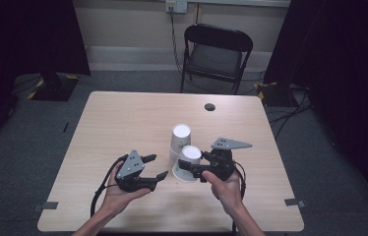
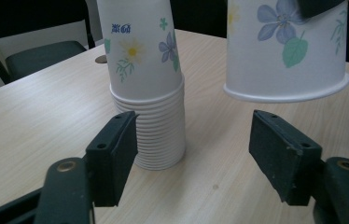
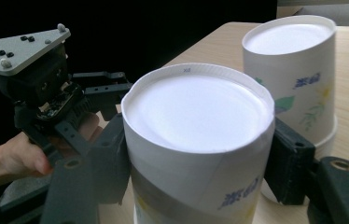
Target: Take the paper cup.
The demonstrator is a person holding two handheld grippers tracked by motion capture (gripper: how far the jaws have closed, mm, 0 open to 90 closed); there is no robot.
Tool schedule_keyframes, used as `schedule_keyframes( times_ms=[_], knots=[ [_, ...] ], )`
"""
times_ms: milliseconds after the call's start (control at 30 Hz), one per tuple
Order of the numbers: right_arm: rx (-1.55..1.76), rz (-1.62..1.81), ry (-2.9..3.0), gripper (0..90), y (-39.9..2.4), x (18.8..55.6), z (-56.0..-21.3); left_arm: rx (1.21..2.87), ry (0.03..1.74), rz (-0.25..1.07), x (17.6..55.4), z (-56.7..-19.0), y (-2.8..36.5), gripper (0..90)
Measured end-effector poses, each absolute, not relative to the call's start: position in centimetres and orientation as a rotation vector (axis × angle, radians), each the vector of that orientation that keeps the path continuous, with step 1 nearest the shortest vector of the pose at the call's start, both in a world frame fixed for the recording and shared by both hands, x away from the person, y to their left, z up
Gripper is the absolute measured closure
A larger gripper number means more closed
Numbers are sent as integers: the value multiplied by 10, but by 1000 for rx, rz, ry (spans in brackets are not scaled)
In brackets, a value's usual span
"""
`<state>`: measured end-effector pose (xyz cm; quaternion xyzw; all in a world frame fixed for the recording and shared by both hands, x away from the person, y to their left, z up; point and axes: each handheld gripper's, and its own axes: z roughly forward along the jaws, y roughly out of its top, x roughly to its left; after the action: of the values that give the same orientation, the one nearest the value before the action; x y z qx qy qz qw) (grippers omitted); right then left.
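Note:
A stack of upside-down white paper cups with flower prints (image 1: 180,136) (image 2: 148,88) (image 3: 297,70) stands near the middle of the table (image 1: 123,123). My right gripper (image 1: 195,170) (image 3: 198,154) is shut on a single upside-down cup (image 1: 188,163) (image 3: 199,121) just in front of the stack. In the left gripper view this cup (image 2: 282,51) hangs a little above the tabletop. My left gripper (image 1: 155,167) (image 2: 196,154) is open and holds nothing, its jaws facing the stack and the held cup from the left.
A black folding chair (image 1: 216,49) stands beyond the table's far edge. A small dark round spot (image 1: 210,106) sits near the far edge. Cables (image 1: 290,115) lie on the floor to the right. Dark curtains close both sides.

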<state>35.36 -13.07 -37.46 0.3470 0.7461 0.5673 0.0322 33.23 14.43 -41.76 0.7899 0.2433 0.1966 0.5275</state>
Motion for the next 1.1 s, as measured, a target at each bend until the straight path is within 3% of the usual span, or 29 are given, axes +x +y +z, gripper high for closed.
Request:
schedule_keyframes(
  times_ms=[333,1100],
  knots=[
    [1085,1845,2315,348,-112,355,-378,1914,556,484,327,-428,141,491],
    [1205,1825,2376,343,-101,363,-392,1912,569,542,320,-436,130,703]
  ],
)
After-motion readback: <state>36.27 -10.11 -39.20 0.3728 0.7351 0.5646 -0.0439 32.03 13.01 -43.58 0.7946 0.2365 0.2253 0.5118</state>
